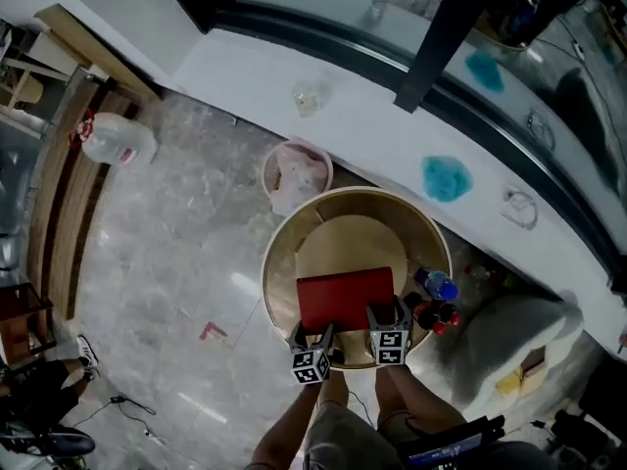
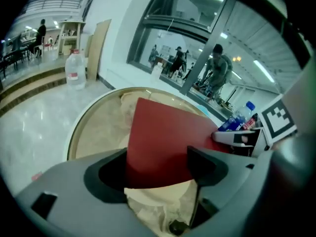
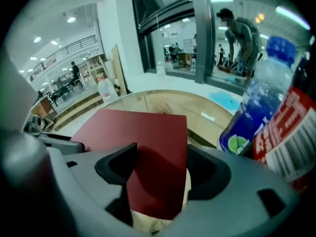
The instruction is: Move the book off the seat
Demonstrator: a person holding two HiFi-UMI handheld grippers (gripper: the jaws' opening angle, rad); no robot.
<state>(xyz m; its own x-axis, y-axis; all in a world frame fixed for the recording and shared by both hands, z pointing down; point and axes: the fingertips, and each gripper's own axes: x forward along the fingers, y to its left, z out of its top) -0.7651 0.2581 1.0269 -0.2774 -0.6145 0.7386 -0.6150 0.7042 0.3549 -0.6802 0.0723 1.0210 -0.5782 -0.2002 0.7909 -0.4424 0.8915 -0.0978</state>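
A dark red book [image 1: 345,297] lies flat on the pale cushion [image 1: 353,243] of a round wooden seat [image 1: 277,253]. Both grippers hover at the book's near edge. In the head view my left gripper [image 1: 315,339] is at the near left corner and my right gripper [image 1: 389,321] at the near right corner. In the left gripper view the book [image 2: 163,142] shows between the wide-apart jaws of the left gripper [image 2: 155,169]. The right gripper [image 3: 160,169] frames the book [image 3: 148,152] the same way. Neither pair of pads presses on it.
Bottles [image 1: 436,302] stand at the seat's right rim, close beside the right gripper, one with a blue cap [image 3: 252,117]. A pink bucket [image 1: 297,172] sits behind the seat, a big water jug [image 1: 118,140] far left, a white bag [image 1: 509,346] at right. The person's knees [image 1: 353,409] are below.
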